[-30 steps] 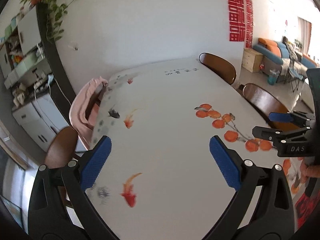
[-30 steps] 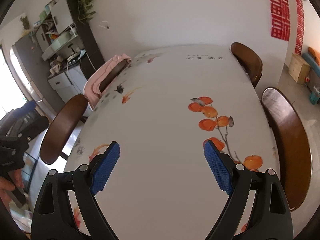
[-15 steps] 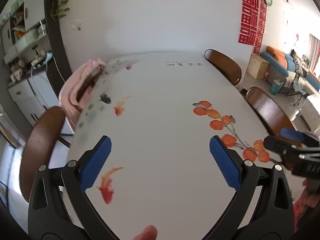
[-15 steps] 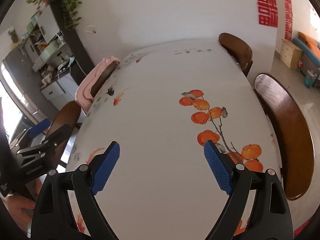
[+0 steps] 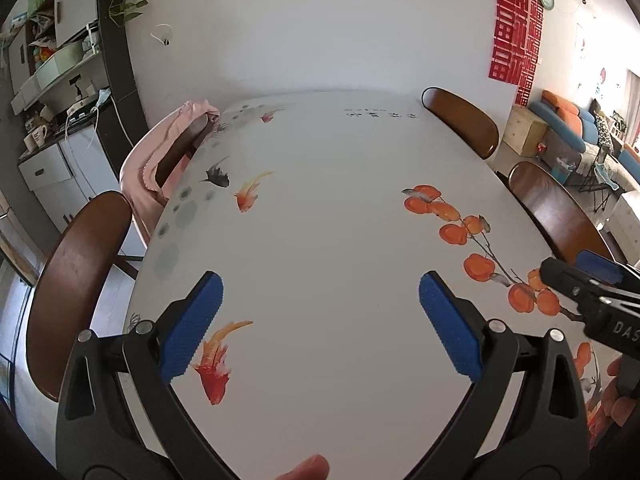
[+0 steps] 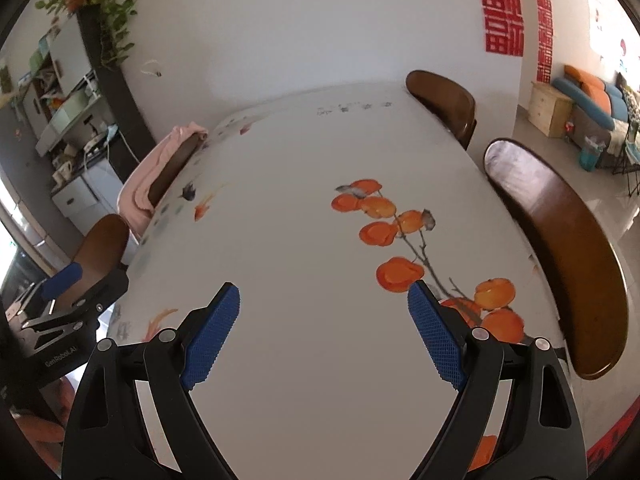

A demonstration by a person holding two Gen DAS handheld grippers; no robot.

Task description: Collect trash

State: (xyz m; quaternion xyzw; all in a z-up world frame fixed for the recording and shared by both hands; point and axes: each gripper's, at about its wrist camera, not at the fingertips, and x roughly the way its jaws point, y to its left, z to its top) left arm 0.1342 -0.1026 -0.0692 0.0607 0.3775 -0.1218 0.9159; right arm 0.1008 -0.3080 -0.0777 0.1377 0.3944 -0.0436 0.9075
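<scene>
both the left tongs [image 5: 319, 312] and right tongs [image 6: 323, 328] are held wide and empty over the painted worktop [image 5: 328, 208]. no trash is seen, perhaps hidden by distortion; farther edges and chairs [image 6: 560, 248] should be scanned first.

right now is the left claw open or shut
Open: the left claw has its blue pads spread wide apart over the table, with nothing between them.

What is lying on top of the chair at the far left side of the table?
A pink cloth hangs over the backrest of that chair. It covers most of the backrest; only a dark brown strip shows. The seat is hidden behind the table, so anything there cannot be seen.
</scene>
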